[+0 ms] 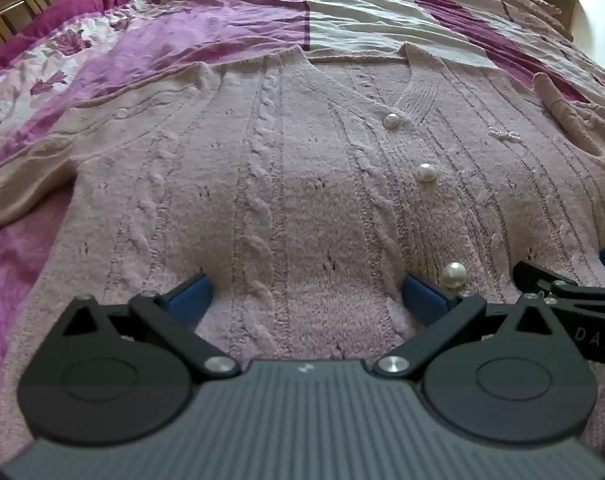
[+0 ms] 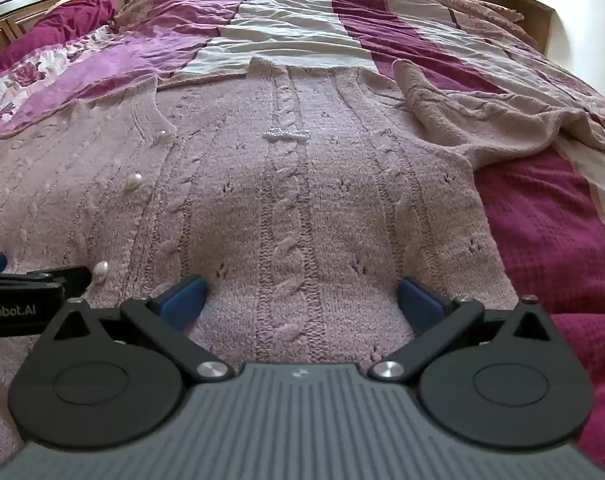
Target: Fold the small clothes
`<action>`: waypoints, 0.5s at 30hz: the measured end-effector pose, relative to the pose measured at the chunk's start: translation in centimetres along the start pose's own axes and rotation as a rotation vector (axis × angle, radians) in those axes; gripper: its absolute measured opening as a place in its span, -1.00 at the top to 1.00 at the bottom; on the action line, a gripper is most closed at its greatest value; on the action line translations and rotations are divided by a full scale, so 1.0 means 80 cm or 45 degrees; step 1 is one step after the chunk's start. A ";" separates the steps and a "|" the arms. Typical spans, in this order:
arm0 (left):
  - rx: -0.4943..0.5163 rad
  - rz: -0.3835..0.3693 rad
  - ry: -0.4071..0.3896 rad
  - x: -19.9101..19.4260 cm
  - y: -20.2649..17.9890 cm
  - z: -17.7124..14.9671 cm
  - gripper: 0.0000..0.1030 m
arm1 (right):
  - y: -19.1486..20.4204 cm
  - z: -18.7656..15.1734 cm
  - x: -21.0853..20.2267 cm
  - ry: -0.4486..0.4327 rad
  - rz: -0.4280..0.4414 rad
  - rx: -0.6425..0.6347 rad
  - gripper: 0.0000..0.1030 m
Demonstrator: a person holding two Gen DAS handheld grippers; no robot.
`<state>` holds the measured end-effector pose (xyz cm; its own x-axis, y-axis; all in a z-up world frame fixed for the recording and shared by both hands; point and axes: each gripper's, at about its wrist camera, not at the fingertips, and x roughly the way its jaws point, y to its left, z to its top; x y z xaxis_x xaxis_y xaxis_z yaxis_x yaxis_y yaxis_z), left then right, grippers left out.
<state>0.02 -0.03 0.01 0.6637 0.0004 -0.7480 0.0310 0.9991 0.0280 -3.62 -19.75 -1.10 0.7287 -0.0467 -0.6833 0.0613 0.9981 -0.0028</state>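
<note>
Cardigan (image 1: pixel 302 184), a pale pink cable knit with pearl buttons (image 1: pixel 427 172) down its front, lies spread face up on the bed (image 1: pixel 342 20), neckline away from both cameras and hem nearest them. One sleeve (image 1: pixel 34 168) trails out flat to the left; the other sleeve (image 2: pixel 462 112) is bunched and partly turned back on the right.

What could go wrong: the knit is thick and loose, so a claw that closes shallow may pinch only the top layer, and the fold would drag the front open at the button band. A finger may also catch on the lowest button (image 1: pixel 453 275), just beside the left claw's inner finger. The rumpled right sleeve would likely fold in as a lump unless straightened first.

The left claw (image 1: pixel 307 292) and the right claw (image 2: pixel 302 296) stand side by side low over the hem end, both tilted downward, jaws wide apart and holding nothing, with the knit directly beneath them.
</note>
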 end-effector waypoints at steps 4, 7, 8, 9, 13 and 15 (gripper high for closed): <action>0.010 0.015 -0.017 0.000 -0.003 0.000 -1.00 | -0.001 0.000 0.000 0.000 0.001 0.001 -1.00; 0.003 0.006 -0.015 -0.001 0.000 -0.001 -1.00 | -0.002 0.000 -0.001 0.002 0.001 0.001 -1.00; 0.001 0.004 -0.015 -0.001 0.000 0.000 -1.00 | -0.002 0.000 -0.001 0.002 0.000 0.000 -1.00; 0.001 0.004 -0.015 -0.001 0.000 0.000 -1.00 | -0.002 0.000 -0.001 0.001 -0.001 -0.001 -1.00; 0.001 0.002 -0.015 -0.001 0.001 -0.001 -1.00 | 0.004 -0.003 0.002 0.001 -0.007 -0.009 -1.00; -0.001 0.003 -0.017 -0.001 0.001 -0.001 -1.00 | 0.006 -0.004 0.002 0.000 -0.008 -0.012 -1.00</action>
<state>-0.13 0.02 0.01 0.6735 0.0025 -0.7392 0.0288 0.9991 0.0296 -3.73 -19.30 -1.45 0.7282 -0.0533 -0.6832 0.0599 0.9981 -0.0140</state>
